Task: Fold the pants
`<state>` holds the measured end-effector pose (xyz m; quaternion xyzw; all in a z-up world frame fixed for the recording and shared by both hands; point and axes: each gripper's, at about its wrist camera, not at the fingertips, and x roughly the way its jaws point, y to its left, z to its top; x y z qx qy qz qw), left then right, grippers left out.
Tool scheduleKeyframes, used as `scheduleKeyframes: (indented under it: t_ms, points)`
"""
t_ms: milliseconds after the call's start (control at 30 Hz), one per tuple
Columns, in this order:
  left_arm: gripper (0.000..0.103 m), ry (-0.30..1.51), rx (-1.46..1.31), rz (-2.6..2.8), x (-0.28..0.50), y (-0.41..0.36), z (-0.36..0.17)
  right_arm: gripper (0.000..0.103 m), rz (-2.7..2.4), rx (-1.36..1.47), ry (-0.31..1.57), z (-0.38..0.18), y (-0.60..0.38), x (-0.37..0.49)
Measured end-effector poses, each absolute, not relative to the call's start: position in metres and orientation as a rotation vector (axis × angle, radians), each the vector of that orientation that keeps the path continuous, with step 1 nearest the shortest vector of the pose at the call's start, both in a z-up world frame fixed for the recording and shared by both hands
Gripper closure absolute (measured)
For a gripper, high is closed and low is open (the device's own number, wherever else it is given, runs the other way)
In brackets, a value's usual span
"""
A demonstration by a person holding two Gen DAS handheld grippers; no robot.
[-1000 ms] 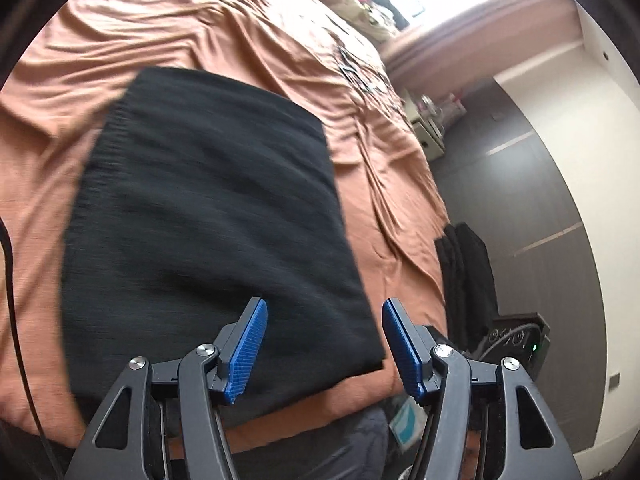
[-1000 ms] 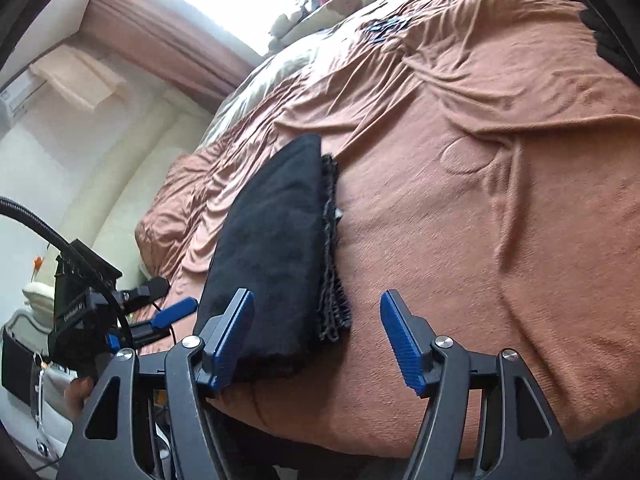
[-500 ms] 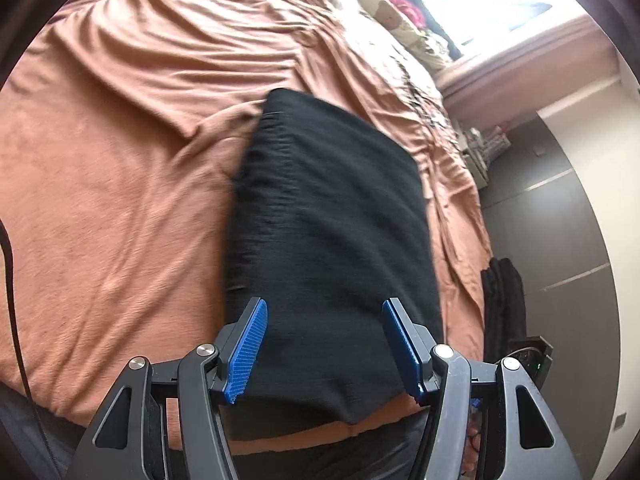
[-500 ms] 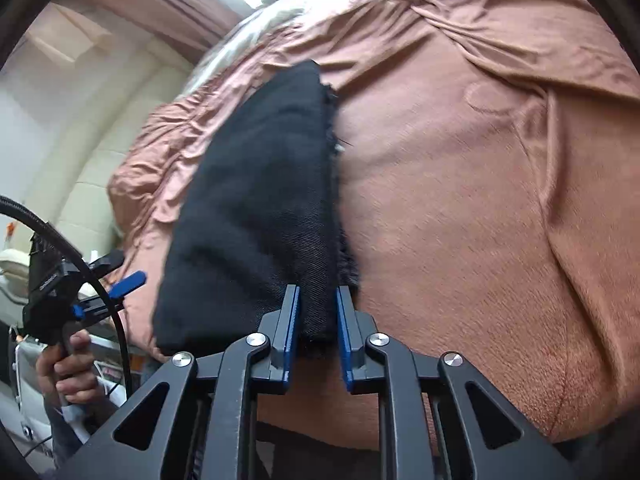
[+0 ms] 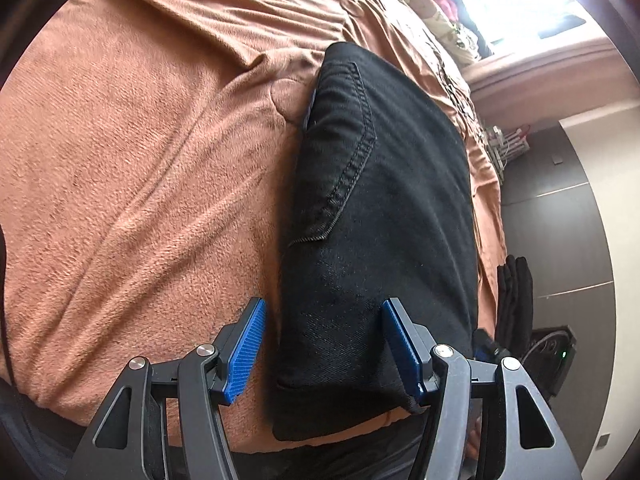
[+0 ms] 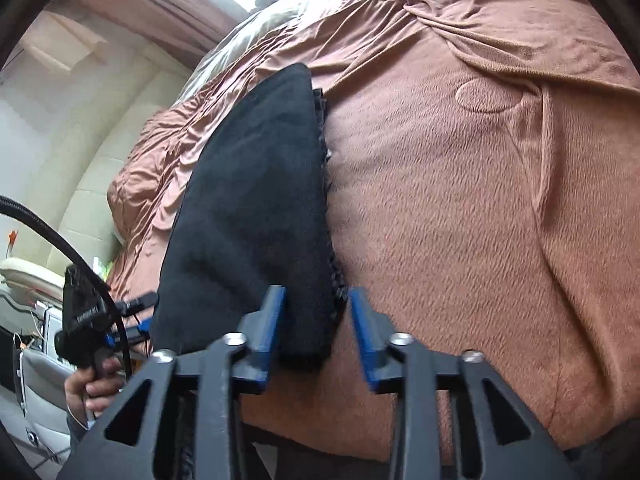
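Lying folded on bedspread: pants; right tongs just reopening.

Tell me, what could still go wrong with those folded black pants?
The folded black jeans lie near the edge of the brown bedspread, so a tug could slide them off. The right tongs, just reopening, straddle the frayed hem; a stray pinch could undo the fold. The open left tongs might snag the corner.

Folded black pants on orange-brown bedspread
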<state>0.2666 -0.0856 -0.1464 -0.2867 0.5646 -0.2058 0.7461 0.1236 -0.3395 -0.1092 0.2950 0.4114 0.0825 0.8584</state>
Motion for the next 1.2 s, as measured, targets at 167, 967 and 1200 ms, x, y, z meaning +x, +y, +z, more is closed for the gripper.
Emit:
scheduleKeyframes:
  t_ms: [167, 967, 1200]
  points:
    - [0.041, 1.239, -0.651, -0.464, 0.268, -0.086, -0.151, 0.059, 0.208, 0.674, 0.864, -0.114, -0.344, 0.143]
    - [0.082, 1.213, -0.686, -0.53, 0.271, -0.064, -0.13, 0.075, 0.283, 0.633, 0.891, -0.132, -0.314, 0.154]
    - [0.082, 1.218, -0.678, -0.498, 0.26, -0.045, -0.128, 0.075, 0.35, 0.616, 0.928, -0.133, -0.303, 0.152]
